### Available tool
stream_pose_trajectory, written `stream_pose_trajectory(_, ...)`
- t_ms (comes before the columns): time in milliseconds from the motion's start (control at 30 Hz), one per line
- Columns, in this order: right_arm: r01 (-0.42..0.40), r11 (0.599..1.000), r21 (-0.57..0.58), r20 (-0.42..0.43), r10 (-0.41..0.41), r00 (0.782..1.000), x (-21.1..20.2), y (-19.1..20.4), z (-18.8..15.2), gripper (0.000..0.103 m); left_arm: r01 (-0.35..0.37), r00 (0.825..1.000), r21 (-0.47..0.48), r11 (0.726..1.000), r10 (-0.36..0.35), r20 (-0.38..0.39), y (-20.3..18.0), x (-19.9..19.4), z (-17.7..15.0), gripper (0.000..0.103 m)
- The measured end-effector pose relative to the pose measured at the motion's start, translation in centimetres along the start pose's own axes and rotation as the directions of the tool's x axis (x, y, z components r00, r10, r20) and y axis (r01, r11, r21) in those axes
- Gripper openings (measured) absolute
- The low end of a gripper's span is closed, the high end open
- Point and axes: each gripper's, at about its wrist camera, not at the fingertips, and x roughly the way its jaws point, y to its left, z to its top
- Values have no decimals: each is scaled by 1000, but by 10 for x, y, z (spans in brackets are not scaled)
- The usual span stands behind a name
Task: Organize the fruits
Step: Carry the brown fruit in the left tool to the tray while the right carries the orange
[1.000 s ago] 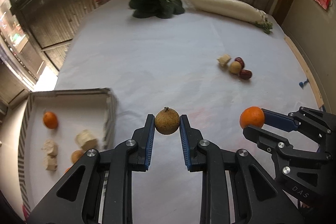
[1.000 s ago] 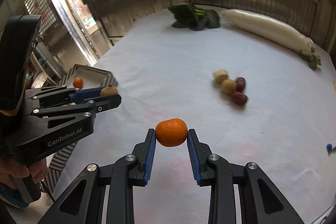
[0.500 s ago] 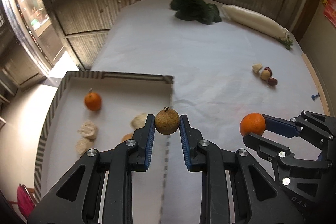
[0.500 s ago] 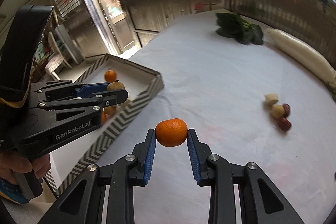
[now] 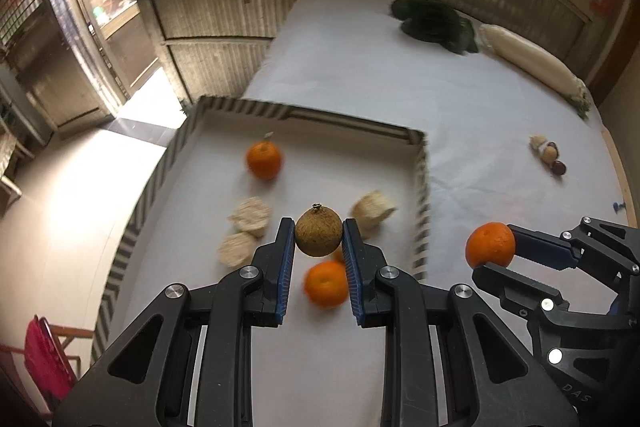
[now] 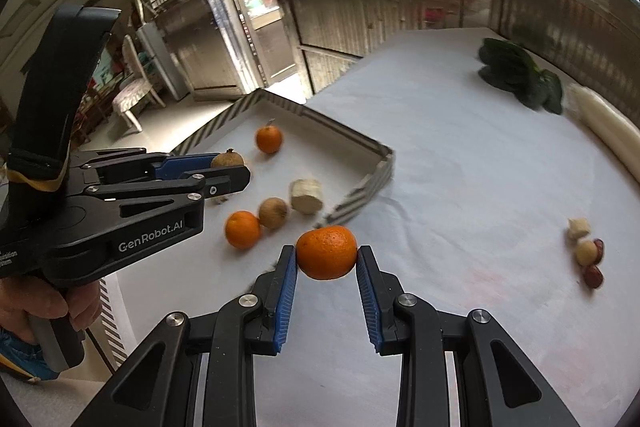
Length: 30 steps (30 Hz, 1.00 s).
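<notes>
While each gripper grips one fruit, two oranges (image 5: 263,159) sit in the tray (image 5: 421,187)

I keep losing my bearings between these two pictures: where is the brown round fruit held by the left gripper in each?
Left wrist view: brown fruit at centre, clamped between the near fingers, above the tray.
Right wrist view: brown fruit at left, at the other gripper's tip.
Shared landmark: striped tray.
</notes>
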Motion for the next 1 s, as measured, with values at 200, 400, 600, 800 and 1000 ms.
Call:
stream_pose_trajectory(200, -38, 998, -43, -27, 36, 999, 16, 22, 7, 29, -35, 999, -57, 998, 33, -31, 34, 5, -11, 23)
stream_pose_trajectory(400, -79, 994, -77, -64, 74, 995, 34, 39, 10, 29, -58, 996, -92, 994, 52, -70, 55, 12, -25, 23)
stream_pose_trajectory(600, -130, 985, -114, -123, 116, 986, 55, 60, 7, 29, -62, 994, -100, 993, 51, -100, 60, 22, -30, 23)
stream_pose_trajectory(800, -143, 983, -117, -152, 125, 980, 68, 67, 7, 29, -58, 992, -88, 994, 48, -114, 57, 31, -29, 23)
stream_pose_trajectory(1000, -146, 981, -127, -166, 124, 978, 76, 70, 2, 30, -57, 991, -86, 995, 45, -127, 56, 41, -27, 23)
